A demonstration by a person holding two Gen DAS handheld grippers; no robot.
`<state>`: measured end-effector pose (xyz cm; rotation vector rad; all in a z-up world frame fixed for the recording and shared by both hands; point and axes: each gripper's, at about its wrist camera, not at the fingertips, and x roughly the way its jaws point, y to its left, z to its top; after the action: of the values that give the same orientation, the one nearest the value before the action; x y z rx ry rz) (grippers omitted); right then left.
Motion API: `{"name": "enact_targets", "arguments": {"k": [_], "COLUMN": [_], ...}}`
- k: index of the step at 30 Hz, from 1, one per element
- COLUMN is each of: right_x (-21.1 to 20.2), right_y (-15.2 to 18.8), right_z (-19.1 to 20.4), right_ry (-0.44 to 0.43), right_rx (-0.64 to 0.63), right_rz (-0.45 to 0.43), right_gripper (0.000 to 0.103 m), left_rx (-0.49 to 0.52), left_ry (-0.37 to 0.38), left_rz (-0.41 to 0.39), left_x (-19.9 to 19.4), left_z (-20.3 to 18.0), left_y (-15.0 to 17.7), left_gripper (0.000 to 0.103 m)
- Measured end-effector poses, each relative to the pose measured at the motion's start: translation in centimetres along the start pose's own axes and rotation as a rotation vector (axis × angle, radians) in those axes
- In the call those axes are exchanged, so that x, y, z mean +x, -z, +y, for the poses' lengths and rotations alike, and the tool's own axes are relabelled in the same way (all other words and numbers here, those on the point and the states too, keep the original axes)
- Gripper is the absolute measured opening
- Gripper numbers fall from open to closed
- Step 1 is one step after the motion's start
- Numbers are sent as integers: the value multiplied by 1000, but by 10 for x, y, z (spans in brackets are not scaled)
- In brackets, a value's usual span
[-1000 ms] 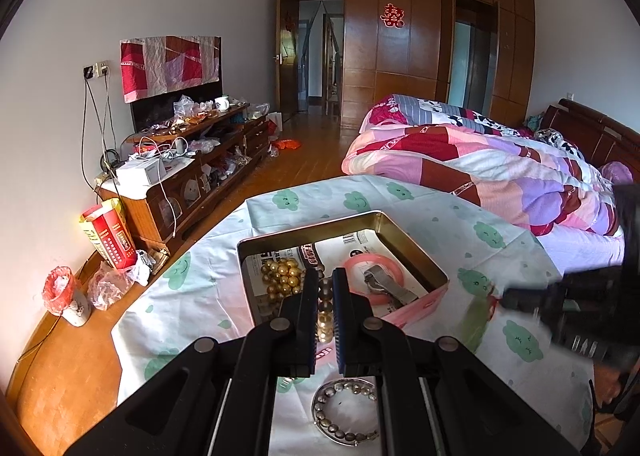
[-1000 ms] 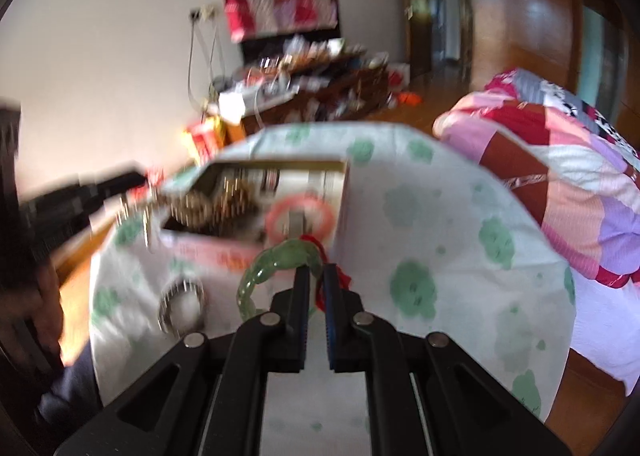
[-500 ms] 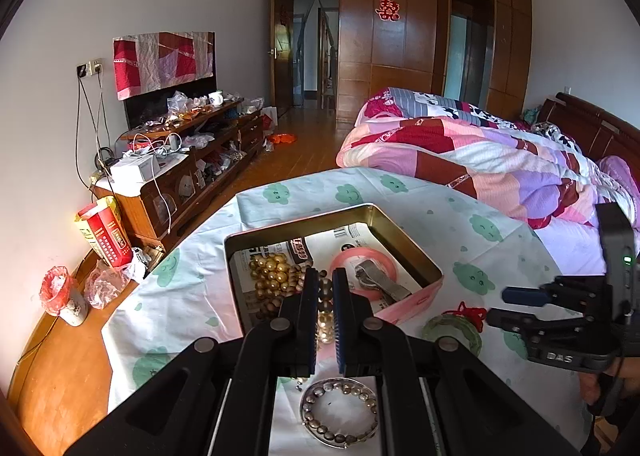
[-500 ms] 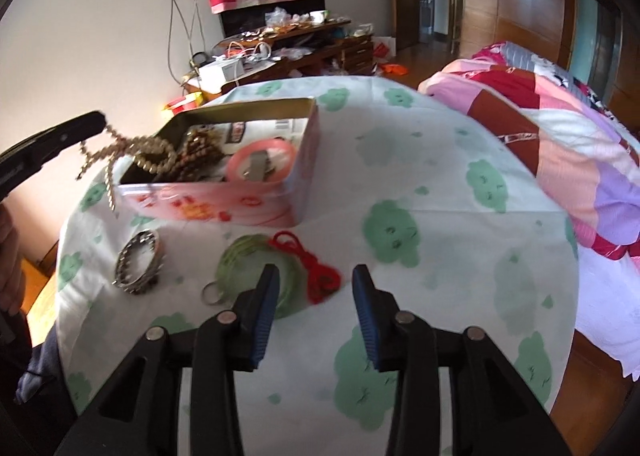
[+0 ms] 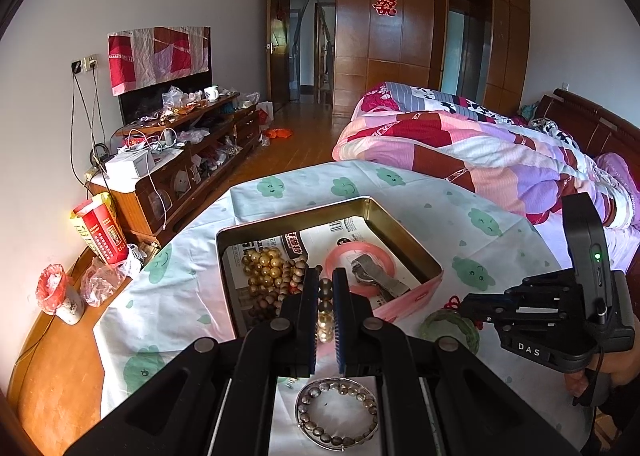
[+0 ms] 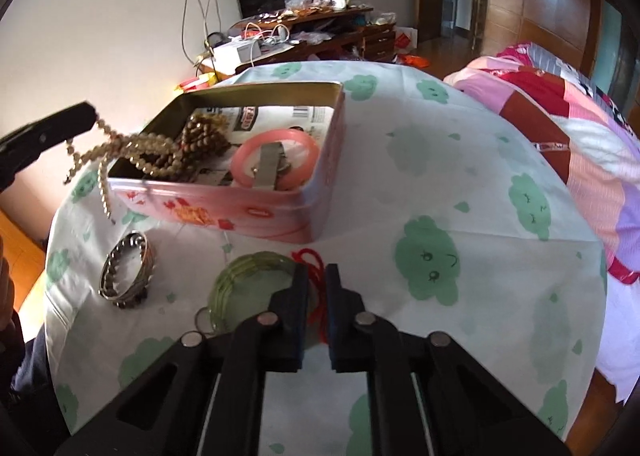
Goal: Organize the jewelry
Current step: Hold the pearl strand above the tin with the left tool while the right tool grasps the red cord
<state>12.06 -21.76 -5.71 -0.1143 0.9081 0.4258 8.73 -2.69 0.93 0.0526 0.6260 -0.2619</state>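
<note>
An open pink tin (image 5: 404, 240) (image 6: 248, 212) on the table holds gold beads (image 5: 264, 268), brown beads, a pink bangle (image 5: 360, 260) (image 6: 276, 152) and a metal watch. My left gripper (image 5: 325, 288) is shut on a pearl bead necklace (image 6: 132, 148) and holds it over the tin's near-left corner; strands dangle outside. My right gripper (image 6: 316, 280) is shut on the red cord (image 6: 310, 258) of a green jade bangle (image 6: 240, 280) (image 5: 450, 326) lying on the cloth before the tin. A silver beaded bracelet (image 5: 338, 412) (image 6: 126, 274) lies on the cloth.
The table wears a white cloth with green cloud prints (image 6: 432, 256). A bed with a pink patchwork quilt (image 5: 480, 152) stands right. A cluttered wooden TV cabinet (image 5: 180, 160) lines the left wall. Red box and bags sit on the floor (image 5: 96, 236).
My right gripper let go of the jade bangle's cord, opened over it, and has now closed again on the red cord. My left gripper stays shut on the necklace over the tin.
</note>
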Motion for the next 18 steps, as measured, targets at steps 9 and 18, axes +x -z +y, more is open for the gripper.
{"name": "enact_targets", "arguments": {"k": [9,18], "right_x": [-20,1], "right_y": [-5,-16], "right_z": [0,-6], "right_ry": [45,30], "right_rx": [18,55], "right_rz": [-86,-55], "right_gripper": [6,46], "left_rx": [-14,-16], "left_ry": [-9,-1], "left_rz": [0,12], "left_x": [3,6], "left_z": [6,7], "left_y": [1,4], "left_gripper": [6,6]}}
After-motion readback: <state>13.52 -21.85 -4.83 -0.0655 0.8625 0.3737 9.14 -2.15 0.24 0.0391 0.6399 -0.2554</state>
